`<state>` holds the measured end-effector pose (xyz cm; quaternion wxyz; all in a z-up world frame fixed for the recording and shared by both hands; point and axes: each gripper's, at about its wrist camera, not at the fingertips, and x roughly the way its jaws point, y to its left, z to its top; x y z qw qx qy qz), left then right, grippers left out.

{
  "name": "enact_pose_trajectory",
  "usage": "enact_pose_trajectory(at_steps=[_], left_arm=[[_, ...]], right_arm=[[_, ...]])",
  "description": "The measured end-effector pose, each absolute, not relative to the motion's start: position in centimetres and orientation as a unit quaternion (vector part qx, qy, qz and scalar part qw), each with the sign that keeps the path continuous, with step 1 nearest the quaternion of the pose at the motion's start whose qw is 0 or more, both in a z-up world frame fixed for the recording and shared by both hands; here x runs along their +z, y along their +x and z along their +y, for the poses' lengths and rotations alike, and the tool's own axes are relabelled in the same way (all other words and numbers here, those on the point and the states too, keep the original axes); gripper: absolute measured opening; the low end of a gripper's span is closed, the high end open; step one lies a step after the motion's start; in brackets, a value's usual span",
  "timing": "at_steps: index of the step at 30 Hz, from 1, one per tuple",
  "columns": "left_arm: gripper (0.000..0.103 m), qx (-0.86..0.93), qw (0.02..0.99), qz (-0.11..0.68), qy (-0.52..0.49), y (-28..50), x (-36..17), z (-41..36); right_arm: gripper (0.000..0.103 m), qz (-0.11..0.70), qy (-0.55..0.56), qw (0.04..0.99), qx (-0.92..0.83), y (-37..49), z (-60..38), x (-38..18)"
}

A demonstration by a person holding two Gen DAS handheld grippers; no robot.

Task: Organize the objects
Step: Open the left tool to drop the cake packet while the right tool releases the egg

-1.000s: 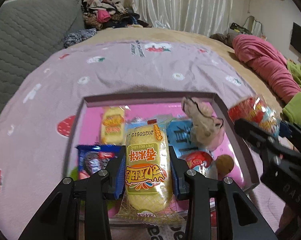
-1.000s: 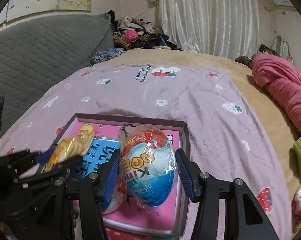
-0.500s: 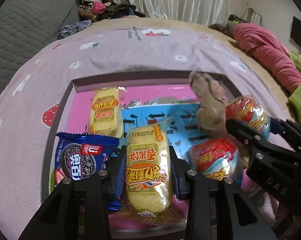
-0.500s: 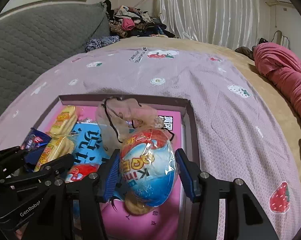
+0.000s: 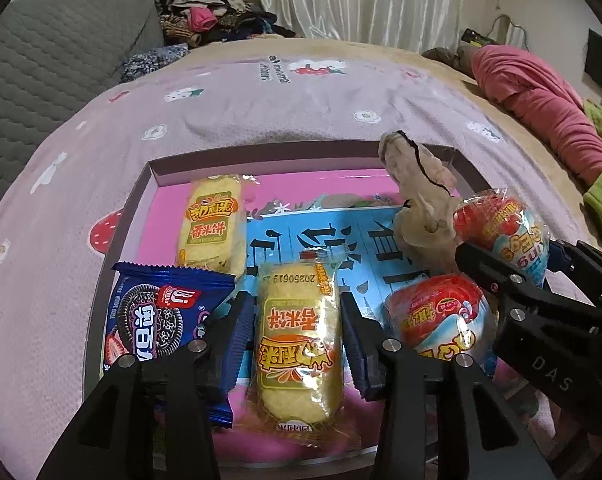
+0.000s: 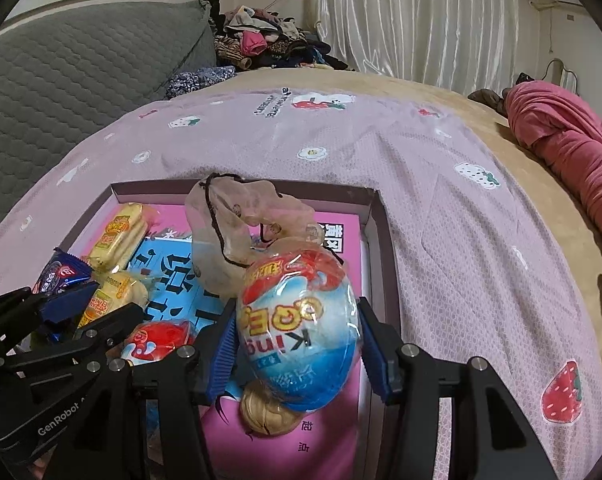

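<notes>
Where the things lie: in a shallow box (image 5: 261,151) with a pink floor, set on the bed cover (image 5: 261,108), which is lilac with a strawberry print.
Left tool (image 5: 295,308): its jaws have just been opening; they stand a little apart from the near cracker pack (image 5: 299,344), which lies between them with a narrow gap at each pad.
Near cracker pack: yellow, lengthwise along the tool, at the near edge of the box, partly on the blue sheet (image 5: 301,236).
Right tool (image 6: 297,320): gripping the held egg (image 6: 297,328), one blue pad at each side of it.
Held egg: wrapped in clear film, red end far and pale blue end near, over the near right part of the box; whether it rests on the floor I cannot tell.
Lying egg (image 5: 437,320): same kind, on the blue sheet, between the two tools.
Far cracker pack (image 5: 213,224): far left in the box, just beyond the cookie pack (image 5: 153,316).
Cookie pack: dark blue, near left corner, just beside the left tool's left finger.
Pouch (image 6: 237,236): sheer beige with a black drawstring, slumped upright, just beyond the held egg.
Gold ball (image 6: 265,408): small, round, right under the near end of the held egg; what it is I cannot tell.
</notes>
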<state>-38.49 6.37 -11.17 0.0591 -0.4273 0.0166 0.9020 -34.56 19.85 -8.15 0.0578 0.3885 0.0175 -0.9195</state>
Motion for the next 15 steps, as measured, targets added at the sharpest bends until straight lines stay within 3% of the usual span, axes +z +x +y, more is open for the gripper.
enact_pose_trajectory(at_steps=[2, 5, 12, 15], left_arm=[[0.05, 0.902, 0.058, 0.018, -0.427, -38.5, -11.1, 6.3], [0.063, 0.902, 0.06, 0.016, -0.427, -38.5, -11.0, 6.3], [0.065, 0.902, 0.064, 0.009, -0.426, -38.3, -10.7, 6.0], [0.076, 0.905, 0.068, 0.002, -0.42, -38.0, -10.1, 5.7]], right_arm=[[0.055, 0.016, 0.385, 0.058, -0.921, -34.4, 19.8, -8.0], [0.055, 0.015, 0.382, 0.059, -0.922, -34.3, 19.8, -7.8], [0.064, 0.015, 0.377, 0.057, -0.924, -34.0, 20.0, -7.4], [0.068, 0.01, 0.37, 0.057, -0.927, -33.8, 20.2, -7.0]])
